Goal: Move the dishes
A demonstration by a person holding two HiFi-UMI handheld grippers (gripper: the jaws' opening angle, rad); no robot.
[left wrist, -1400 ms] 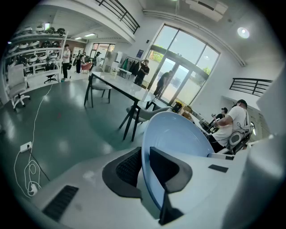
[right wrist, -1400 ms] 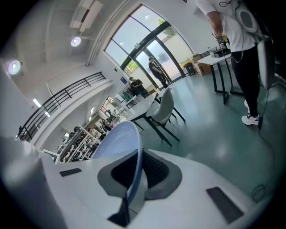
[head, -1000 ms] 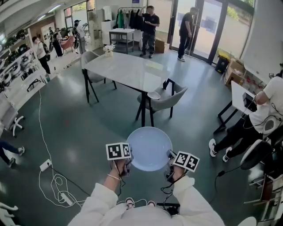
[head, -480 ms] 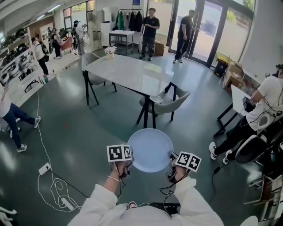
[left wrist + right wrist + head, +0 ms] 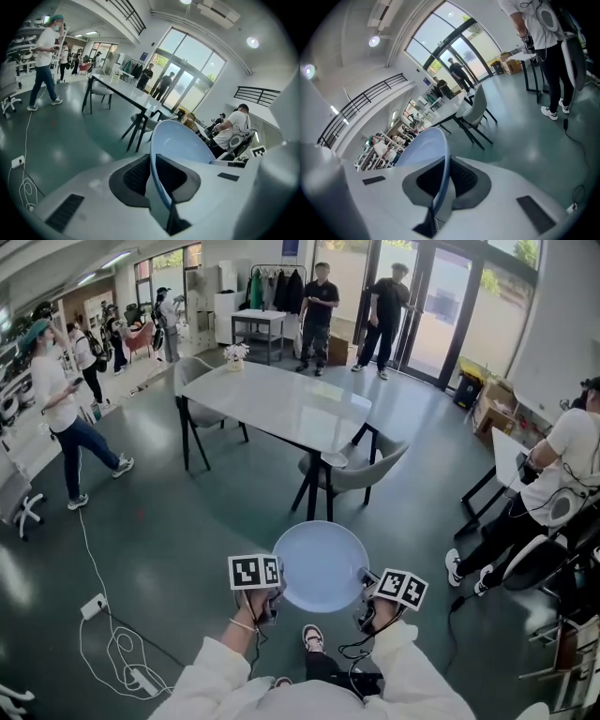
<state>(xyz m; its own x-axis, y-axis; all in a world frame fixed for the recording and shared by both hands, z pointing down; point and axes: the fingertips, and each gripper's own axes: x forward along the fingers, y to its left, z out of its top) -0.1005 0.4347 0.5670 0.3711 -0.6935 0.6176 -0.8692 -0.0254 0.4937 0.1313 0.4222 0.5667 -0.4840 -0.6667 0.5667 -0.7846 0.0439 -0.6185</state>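
A round pale blue plate hangs level in front of me, above the green floor, held by its two side rims. My left gripper is shut on the left rim; its jaws have just been closing a little further, with the rim between them. My right gripper is shut on the right rim. In the left gripper view the plate stands edge-on between the dark pads of the left gripper. The right gripper view shows the same: the plate is clamped in the right gripper.
A long grey table stands ahead with a grey chair and a small white bowl at its near corner. A seated person is at the right, a walking person at the left. Cables lie on the floor.
Both grippers have carried the plate forward toward the table. A person has walked in from the left. My shoe now shows below the plate.
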